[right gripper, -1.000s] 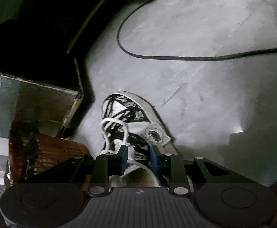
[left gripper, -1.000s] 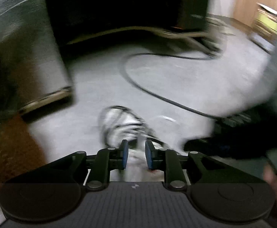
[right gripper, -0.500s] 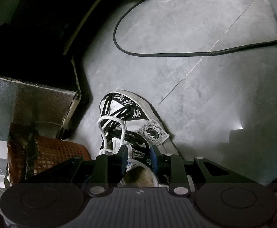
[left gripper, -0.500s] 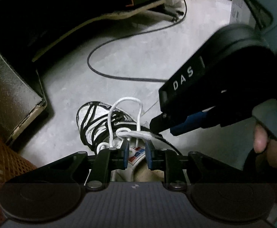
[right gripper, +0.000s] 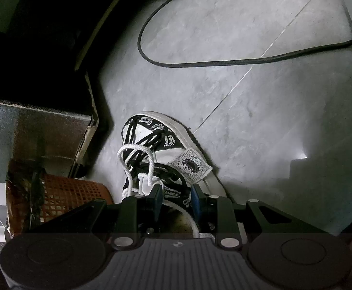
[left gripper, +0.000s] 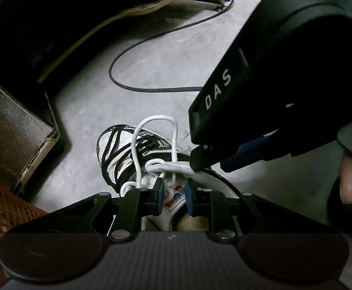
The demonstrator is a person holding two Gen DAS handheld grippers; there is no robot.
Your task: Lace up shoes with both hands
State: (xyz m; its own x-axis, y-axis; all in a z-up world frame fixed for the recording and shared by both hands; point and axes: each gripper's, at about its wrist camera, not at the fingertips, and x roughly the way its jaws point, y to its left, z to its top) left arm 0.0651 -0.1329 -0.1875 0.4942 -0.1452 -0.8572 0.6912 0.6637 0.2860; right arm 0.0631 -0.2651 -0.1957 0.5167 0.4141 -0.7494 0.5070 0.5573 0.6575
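A black-and-white high-top sneaker (left gripper: 118, 149) (right gripper: 151, 130) lies on the grey floor, toe pointing away. Its white lace stands up in a loop (left gripper: 156, 118) (right gripper: 132, 148) above a knot at the tongue. My left gripper (left gripper: 173, 193) hovers over the tongue with a narrow gap between its pads. The tongue's label shows through the gap and nothing is pinched. My right gripper (right gripper: 176, 197) reaches in from the right in the left wrist view (left gripper: 212, 162). Its pads sit on either side of the shoe's black collar and seem to clamp it.
A black cable (left gripper: 132, 87) (right gripper: 200, 64) curves over the floor beyond the shoe. An orange mesh basket (right gripper: 74, 193) (left gripper: 2, 207) and a dark cabinet (right gripper: 43, 130) stand close on the left. A person's finger (left gripper: 349, 181) shows at the right edge.
The left gripper has swung in and sunk closer over the shoe, so the right gripper now fills the upper right of its view. The right gripper has held still on the shoe.
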